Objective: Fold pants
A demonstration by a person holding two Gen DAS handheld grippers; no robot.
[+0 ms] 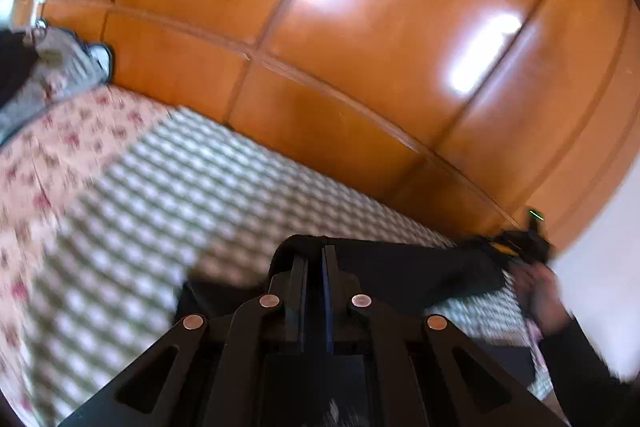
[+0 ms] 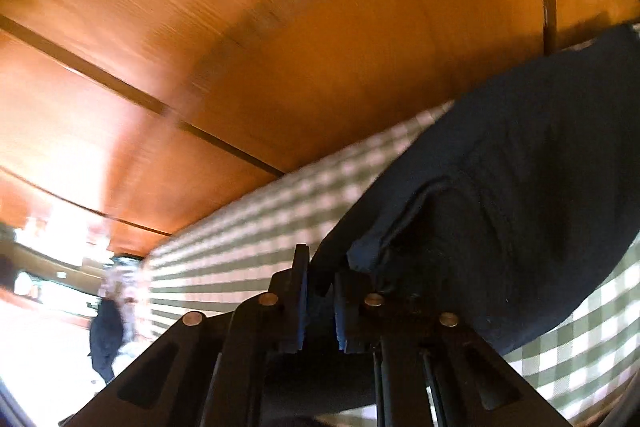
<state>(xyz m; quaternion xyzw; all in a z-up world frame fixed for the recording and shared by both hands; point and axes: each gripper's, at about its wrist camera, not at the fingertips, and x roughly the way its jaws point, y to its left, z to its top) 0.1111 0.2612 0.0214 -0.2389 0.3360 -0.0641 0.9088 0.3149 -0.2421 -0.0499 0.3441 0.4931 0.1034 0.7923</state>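
Note:
The dark navy pants [image 1: 420, 267] lie on a green-and-white checked bed cover [image 1: 200, 195]. My left gripper [image 1: 316, 255] is shut on one edge of them, and the cloth wraps over its fingertips. The fabric stretches right to my right gripper [image 1: 524, 243], held by a hand [image 1: 540, 291]. In the right wrist view the pants [image 2: 520, 167] drape to the right over the checked cover [image 2: 260, 227]. My right gripper [image 2: 320, 275] is shut on a fold of them, with dark cloth pinched between its blue pads.
A glossy orange wooden panel [image 1: 360, 47] runs along the far side of the bed. A floral cloth [image 1: 60, 147] and a grey garment [image 1: 60, 67] lie at the left. A blurred dark shape [image 2: 104, 327] stands at the lower left of the right wrist view.

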